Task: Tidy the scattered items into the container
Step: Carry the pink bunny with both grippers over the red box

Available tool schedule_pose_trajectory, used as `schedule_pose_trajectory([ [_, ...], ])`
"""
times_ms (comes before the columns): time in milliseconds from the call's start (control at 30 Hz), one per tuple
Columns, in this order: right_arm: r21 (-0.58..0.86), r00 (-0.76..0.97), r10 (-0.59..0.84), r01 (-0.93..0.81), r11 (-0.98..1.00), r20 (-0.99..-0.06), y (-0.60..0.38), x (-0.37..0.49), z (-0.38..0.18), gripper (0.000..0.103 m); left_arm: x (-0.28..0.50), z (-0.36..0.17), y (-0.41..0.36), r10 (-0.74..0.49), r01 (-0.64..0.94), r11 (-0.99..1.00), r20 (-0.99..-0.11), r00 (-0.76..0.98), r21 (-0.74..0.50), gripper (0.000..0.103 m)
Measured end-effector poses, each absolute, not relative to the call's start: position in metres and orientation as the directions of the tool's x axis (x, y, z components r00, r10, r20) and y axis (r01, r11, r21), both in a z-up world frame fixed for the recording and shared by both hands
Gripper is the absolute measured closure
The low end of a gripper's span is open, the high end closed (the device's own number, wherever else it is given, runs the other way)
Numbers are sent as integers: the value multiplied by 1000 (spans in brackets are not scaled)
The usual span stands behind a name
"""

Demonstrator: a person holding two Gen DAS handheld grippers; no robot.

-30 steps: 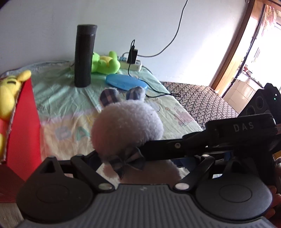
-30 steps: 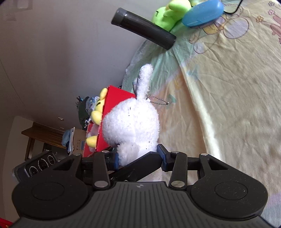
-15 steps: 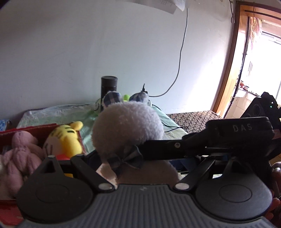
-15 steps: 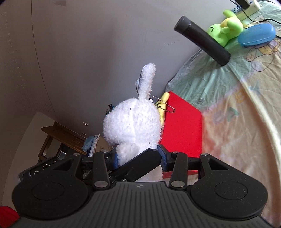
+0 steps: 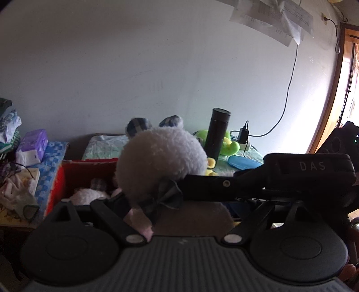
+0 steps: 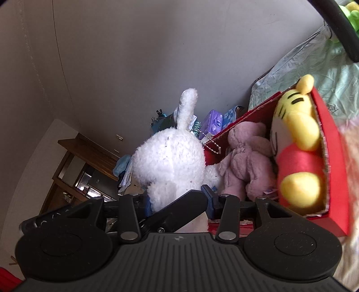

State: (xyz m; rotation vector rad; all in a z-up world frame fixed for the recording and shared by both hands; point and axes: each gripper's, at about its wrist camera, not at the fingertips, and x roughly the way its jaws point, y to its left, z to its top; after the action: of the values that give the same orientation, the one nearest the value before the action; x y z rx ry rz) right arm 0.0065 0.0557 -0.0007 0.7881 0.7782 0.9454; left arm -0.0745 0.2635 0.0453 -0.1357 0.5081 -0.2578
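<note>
Above the red box's (image 6: pixel 332 161) near rim, right gripper (image 6: pixel 177 200) clenches the white bunny (image 6: pixel 168 161) — left gripper (image 5: pixel 179 202) grasps the grey bear (image 5: pixel 161 157), farther back.

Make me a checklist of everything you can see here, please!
Surface: bed under a pale green printed sheet.
Job's things: open red cardboard box holding a pink plush bunny and a yellow tiger plush.
Clutter: tall black flask, green plush frog, blue oval case, purple tissue pack.
Grippers: left tongs shut on a grey fluffy plush with checked ears; right tongs shut on a white fluffy bunny plush.
Cables: black wall cable to a plugged charger.
Surroundings: wall papers, wooden doorframe.
</note>
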Motion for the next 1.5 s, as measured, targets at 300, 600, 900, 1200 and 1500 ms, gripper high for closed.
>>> schedule_pose_trajectory([
  [300, 871, 371, 889, -301, 389, -269, 96, 20, -28, 58, -54, 19, 314, -273, 181, 959, -545, 793, -217, 13],
  [600, 861, 414, 858, -265, 434, -305, 104, 26, -35, 58, -32, 6, 330, -257, 189, 966, -571, 780, -176, 13],
  [900, 828, 421, 835, -275, 490, -354, 108, 34, -43, 57, -16, -5, 338, -275, 180, 960, -598, 753, -215, 13],
  [1200, 790, 399, 831, -320, 523, -388, 112, 23, -36, 46, -31, -1, 337, -294, 192, 954, -600, 745, -229, 13],
  [1500, 789, 446, 809, -298, 537, -383, 109, 16, -30, 46, -46, 11, 336, -265, 183, 963, -576, 774, -197, 11],
])
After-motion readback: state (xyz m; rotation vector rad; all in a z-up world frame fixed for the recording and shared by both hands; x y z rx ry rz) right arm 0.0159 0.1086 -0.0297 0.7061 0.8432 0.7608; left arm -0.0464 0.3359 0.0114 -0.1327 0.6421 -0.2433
